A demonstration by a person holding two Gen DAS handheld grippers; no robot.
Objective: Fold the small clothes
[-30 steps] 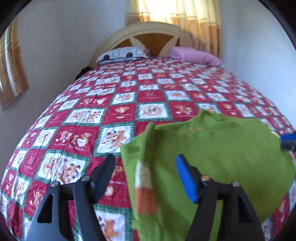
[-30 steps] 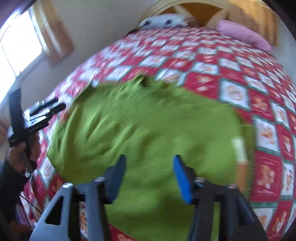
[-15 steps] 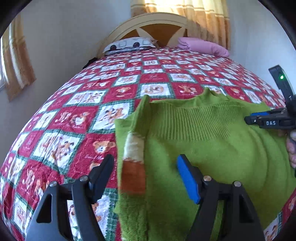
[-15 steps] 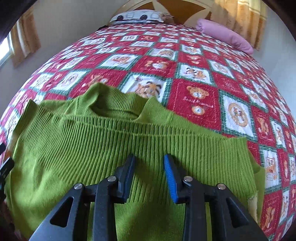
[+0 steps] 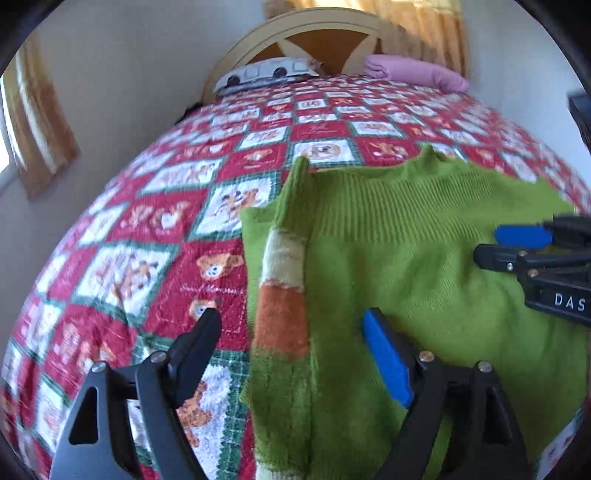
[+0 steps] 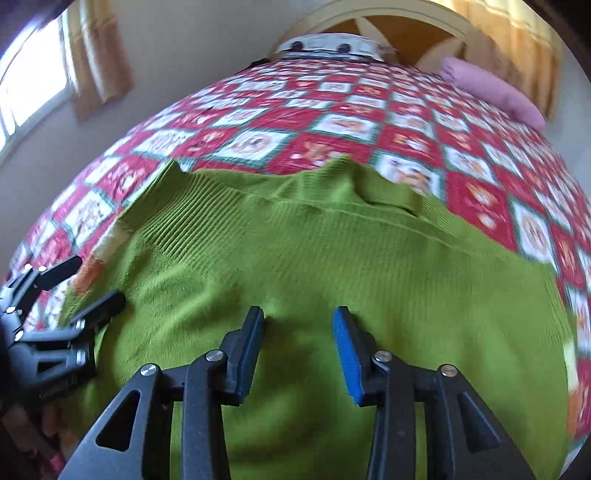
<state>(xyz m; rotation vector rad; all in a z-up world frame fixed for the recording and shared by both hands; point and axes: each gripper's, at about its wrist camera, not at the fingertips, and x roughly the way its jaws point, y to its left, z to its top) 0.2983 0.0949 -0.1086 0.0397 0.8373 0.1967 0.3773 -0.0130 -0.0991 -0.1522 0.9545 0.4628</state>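
Observation:
A small green knit sweater (image 5: 424, 295) lies flat on the patchwork quilt (image 5: 147, 240), neck towards the headboard. Its striped sleeve (image 5: 282, 288), cream and orange, is folded along the left edge. My left gripper (image 5: 291, 350) hovers over that sleeve with its jaws opening wide and astride it, not pressing on it. My right gripper (image 6: 297, 343) is low over the sweater's body (image 6: 332, 258), its jaws opening with only fabric beneath them. Each gripper shows in the other's view: the right gripper (image 5: 517, 243) and the left gripper (image 6: 74, 291).
The red and white teddy-bear quilt covers the whole bed. A white patterned pillow (image 5: 266, 72) and a pink pillow (image 5: 417, 72) lie by the wooden headboard (image 5: 325, 33). A window (image 6: 29, 92) with curtains is on the left wall.
The left gripper sank towards the sleeve and its jaws widened. The right gripper slid across the sweater towards the left gripper; its jaws narrowed, then widened again.

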